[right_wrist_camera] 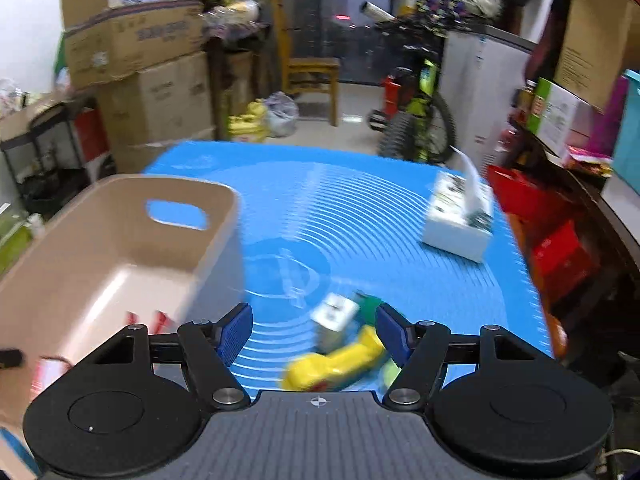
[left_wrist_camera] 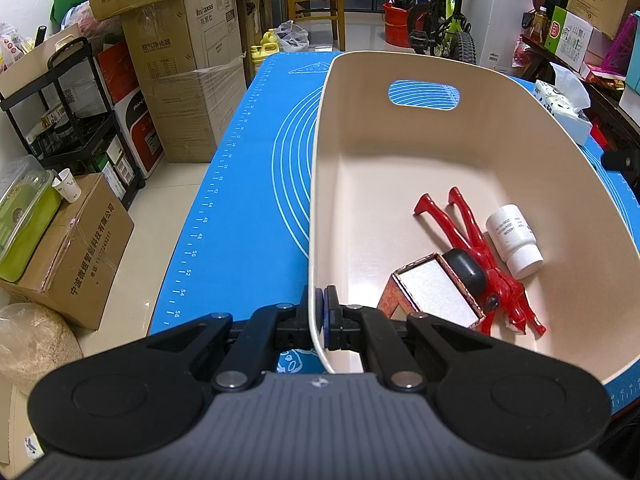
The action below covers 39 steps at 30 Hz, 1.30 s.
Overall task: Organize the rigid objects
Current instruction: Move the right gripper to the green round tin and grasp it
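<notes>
A beige plastic bin (left_wrist_camera: 400, 80) stands on the blue mat (left_wrist_camera: 248, 200). My left gripper (left_wrist_camera: 322, 312) is shut on the bin's near-left rim. Inside lie a red plastic tool (left_wrist_camera: 472, 240), a white bottle (left_wrist_camera: 514, 240), a small box with a white face (left_wrist_camera: 436, 292) and a black object (left_wrist_camera: 466, 268). In the right wrist view the bin (right_wrist_camera: 100, 248) is at the left. My right gripper (right_wrist_camera: 316, 334) is open above the mat, over a yellow object (right_wrist_camera: 336, 364), a white adapter-like piece (right_wrist_camera: 334, 312) and something green (right_wrist_camera: 372, 304). That view is blurred.
A tissue box (right_wrist_camera: 456, 220) sits on the mat at the far right, also seen in the left wrist view (left_wrist_camera: 564, 104). Cardboard boxes (left_wrist_camera: 180, 60), a black cart (left_wrist_camera: 72, 120), a wooden chair (left_wrist_camera: 316, 0) and a bicycle (left_wrist_camera: 444, 28) stand around the table.
</notes>
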Each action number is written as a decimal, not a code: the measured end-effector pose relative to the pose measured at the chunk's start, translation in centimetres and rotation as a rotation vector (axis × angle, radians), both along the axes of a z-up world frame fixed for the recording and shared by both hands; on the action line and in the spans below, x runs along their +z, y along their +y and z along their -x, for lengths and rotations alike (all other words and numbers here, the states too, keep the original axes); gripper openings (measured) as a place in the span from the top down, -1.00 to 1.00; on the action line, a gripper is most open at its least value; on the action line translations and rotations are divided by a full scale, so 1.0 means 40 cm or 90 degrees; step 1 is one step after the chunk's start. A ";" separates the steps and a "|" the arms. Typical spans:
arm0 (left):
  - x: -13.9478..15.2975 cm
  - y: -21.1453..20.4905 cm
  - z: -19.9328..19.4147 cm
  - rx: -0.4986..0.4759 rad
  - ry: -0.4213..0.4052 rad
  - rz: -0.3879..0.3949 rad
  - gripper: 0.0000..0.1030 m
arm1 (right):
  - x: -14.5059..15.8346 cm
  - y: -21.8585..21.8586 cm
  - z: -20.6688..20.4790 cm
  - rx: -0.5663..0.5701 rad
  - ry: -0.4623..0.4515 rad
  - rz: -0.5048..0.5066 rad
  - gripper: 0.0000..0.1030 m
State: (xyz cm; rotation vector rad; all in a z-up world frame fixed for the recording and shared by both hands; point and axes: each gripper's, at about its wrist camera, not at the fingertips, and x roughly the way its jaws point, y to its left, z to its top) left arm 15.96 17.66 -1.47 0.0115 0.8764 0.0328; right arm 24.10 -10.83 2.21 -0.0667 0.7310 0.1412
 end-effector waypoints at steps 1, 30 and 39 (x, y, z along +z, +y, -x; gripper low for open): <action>0.000 0.002 0.000 0.000 0.000 0.000 0.89 | -0.015 -0.016 -0.005 -0.007 0.001 0.005 -0.44; 0.001 0.005 -0.002 -0.001 0.001 -0.003 0.89 | -0.271 -0.163 -0.067 -0.080 0.033 0.006 -0.05; 0.002 0.009 -0.003 -0.002 0.001 -0.004 0.89 | -0.213 -0.152 -0.041 -0.085 0.002 0.014 -0.05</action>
